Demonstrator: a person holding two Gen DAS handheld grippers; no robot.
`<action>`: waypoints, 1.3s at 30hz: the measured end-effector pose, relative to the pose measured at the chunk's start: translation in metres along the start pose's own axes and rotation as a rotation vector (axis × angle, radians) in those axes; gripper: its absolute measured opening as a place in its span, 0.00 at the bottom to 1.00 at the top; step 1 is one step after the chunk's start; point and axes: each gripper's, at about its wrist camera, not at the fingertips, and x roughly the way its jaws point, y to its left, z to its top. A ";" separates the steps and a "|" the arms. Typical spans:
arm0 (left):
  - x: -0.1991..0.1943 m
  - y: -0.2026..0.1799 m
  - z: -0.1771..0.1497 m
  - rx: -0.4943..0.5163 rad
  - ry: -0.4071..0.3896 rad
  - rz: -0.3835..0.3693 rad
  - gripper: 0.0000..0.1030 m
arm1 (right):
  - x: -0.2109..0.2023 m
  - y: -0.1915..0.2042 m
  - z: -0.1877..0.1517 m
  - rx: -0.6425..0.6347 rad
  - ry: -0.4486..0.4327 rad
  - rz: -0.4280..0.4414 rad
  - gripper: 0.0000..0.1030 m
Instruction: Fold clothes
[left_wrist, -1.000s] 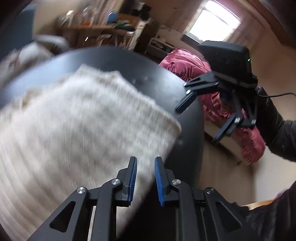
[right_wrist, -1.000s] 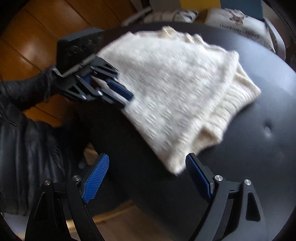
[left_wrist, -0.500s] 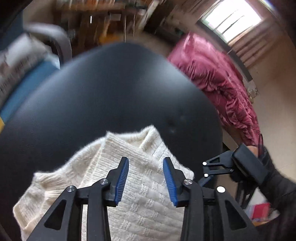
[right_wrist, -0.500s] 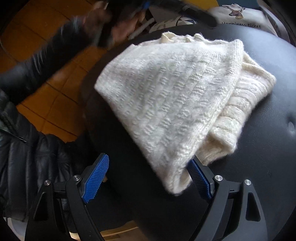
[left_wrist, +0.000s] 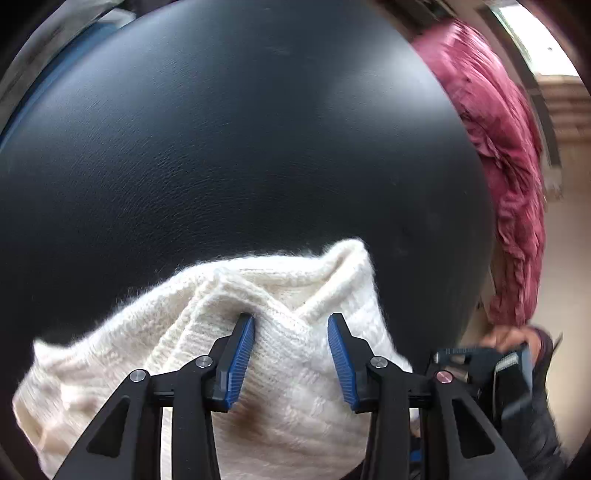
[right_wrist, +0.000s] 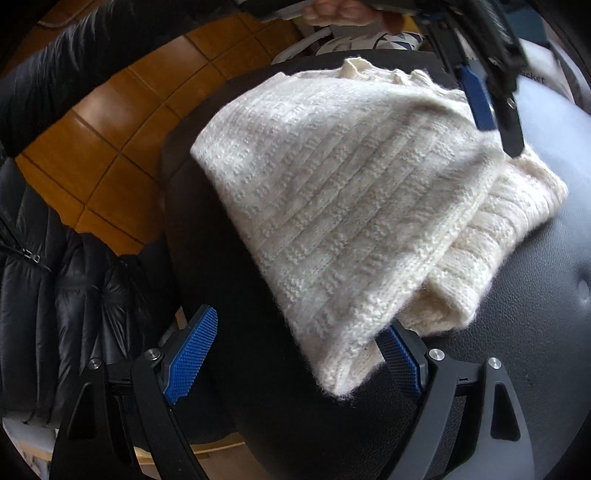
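With the right gripper (right_wrist: 295, 354) wide at the near corner of the cream cable-knit sweater (right_wrist: 354, 206), already doubled on the round black leather-grained table (right_wrist: 535, 332), and the left gripper (left_wrist: 291, 358) parted, empty, above its far ribbed edge, we judge squaring the corners comes next.

1. Left gripper (left_wrist: 291, 356): black angular plastic arms, ridged blue pads, silver screw heads.
2. Right gripper (right_wrist: 295, 360): same build, blue dotted-texture pads.
3. Black quilted puffer jacket (right_wrist: 40, 280), zipped.
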 end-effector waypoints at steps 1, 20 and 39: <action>-0.001 -0.001 -0.004 -0.001 -0.020 0.026 0.39 | 0.001 0.001 0.000 -0.005 0.004 -0.009 0.86; -0.095 -0.032 -0.133 0.097 -0.857 0.083 0.01 | -0.002 0.007 -0.002 0.008 0.026 0.170 0.85; -0.060 0.023 -0.043 -0.223 -0.209 -0.134 0.31 | 0.007 -0.004 -0.009 -0.006 0.057 0.089 0.85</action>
